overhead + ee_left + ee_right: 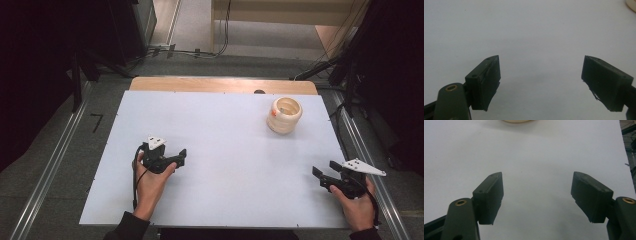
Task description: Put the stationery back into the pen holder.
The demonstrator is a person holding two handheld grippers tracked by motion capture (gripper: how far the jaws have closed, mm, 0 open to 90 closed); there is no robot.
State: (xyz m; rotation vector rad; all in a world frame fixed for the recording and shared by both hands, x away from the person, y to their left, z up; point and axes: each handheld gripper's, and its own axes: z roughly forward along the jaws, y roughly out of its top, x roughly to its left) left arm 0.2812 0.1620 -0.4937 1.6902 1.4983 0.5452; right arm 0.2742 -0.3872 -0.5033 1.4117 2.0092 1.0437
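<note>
Only high view shows whole cream pot w/ orange spot.

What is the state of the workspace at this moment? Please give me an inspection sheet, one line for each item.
Surface: white table top, bare around both grippers.
Job's things: cream ribbed round container, upright at the far right, open at the top, with a small orange mark on its side.
Clutter: nothing seen.
Grippers: left gripper open, holding nothing; right gripper open, holding nothing; both far from the container.
Cables: black cable hangs from the left gripper; more cables lie on the floor beyond the table.
Surroundings: grey floor, metal rails along both sides, dark stands.
</note>
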